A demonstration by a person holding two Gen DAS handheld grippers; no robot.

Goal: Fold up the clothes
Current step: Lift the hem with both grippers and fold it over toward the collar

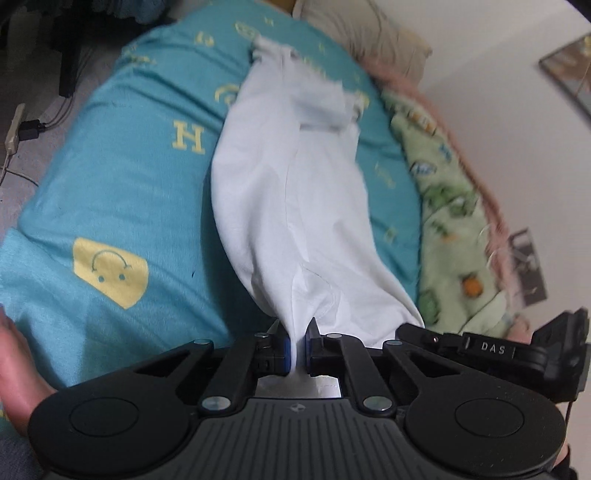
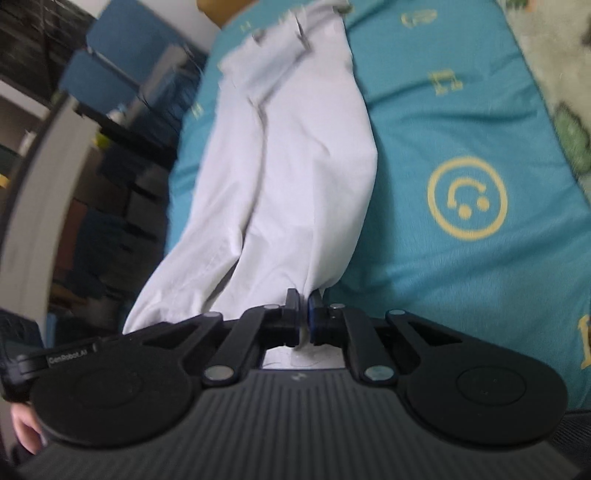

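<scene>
I'm pinching the near edge of the white garment (image 1: 291,206) with both the left gripper (image 1: 295,345) and right gripper (image 2: 303,319) clamped on cloth; it's trailing unfolded across the teal blanket (image 1: 122,177), so I'm judging every fold remains

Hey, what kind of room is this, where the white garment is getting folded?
Most likely a bedroom. The white garment is stretched over a bed with a teal smiley-print sheet, a beige pillow lies at the far end, and a green fleece blanket runs along the wall side.
</scene>
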